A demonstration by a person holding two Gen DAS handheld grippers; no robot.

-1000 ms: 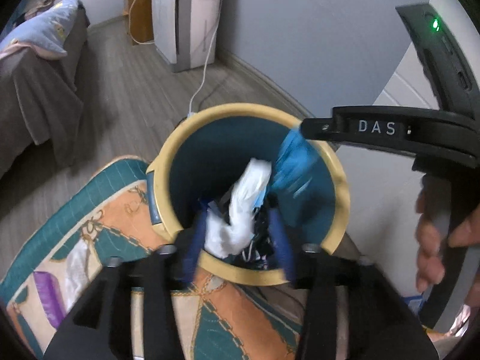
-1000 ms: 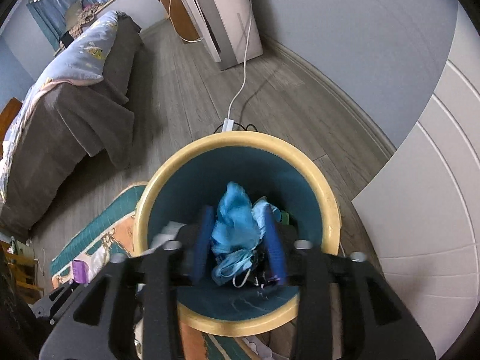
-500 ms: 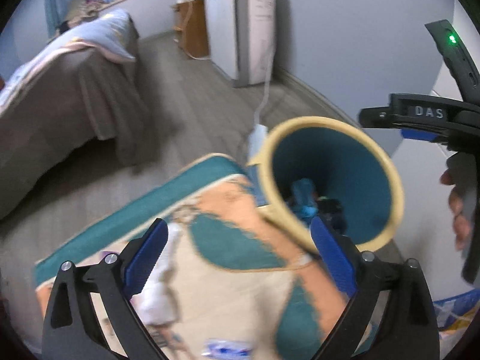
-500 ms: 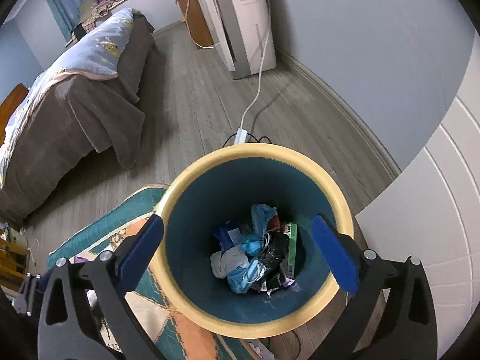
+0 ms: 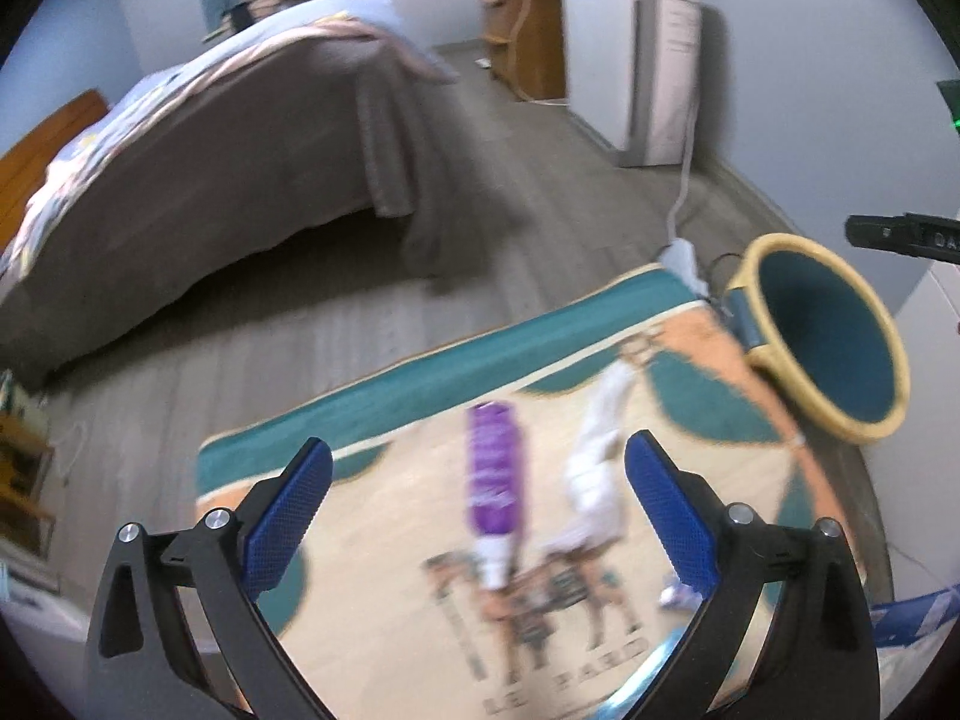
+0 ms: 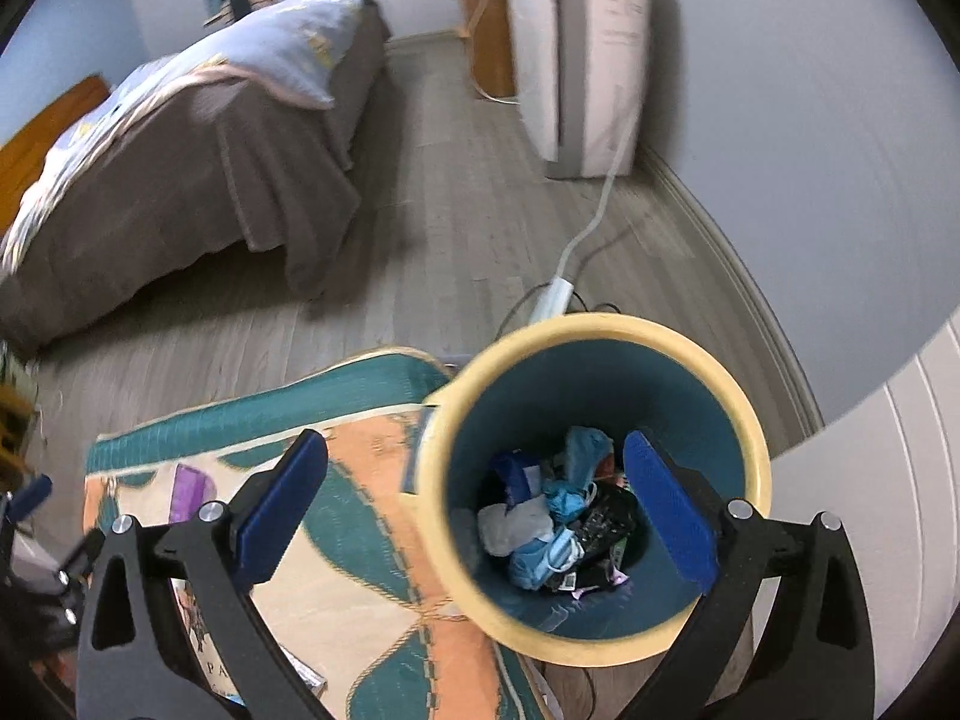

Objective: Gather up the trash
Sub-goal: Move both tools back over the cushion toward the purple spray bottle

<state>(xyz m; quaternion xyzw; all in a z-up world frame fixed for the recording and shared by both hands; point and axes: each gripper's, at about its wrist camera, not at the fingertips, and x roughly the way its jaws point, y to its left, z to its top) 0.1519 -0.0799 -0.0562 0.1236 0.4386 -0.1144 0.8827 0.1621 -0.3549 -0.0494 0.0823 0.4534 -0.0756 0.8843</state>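
Observation:
A teal bin with a yellow rim stands at the rug's corner and holds white, blue and black trash. My right gripper is open and empty just above it. The bin also shows in the left wrist view at the right. My left gripper is open and empty above the rug. Between its fingers, farther off, a purple wrapper and a crumpled white tissue lie on the rug. The purple wrapper shows in the right wrist view too.
A bed with a grey cover fills the left. A white appliance stands by the far wall, its cord running to a power strip behind the bin. A white panel is right of the bin.
Both grippers opened and dropped the white and blue trash into the bin. The left gripper then swung left, away from the bin, over the rug. The right gripper rose slightly.

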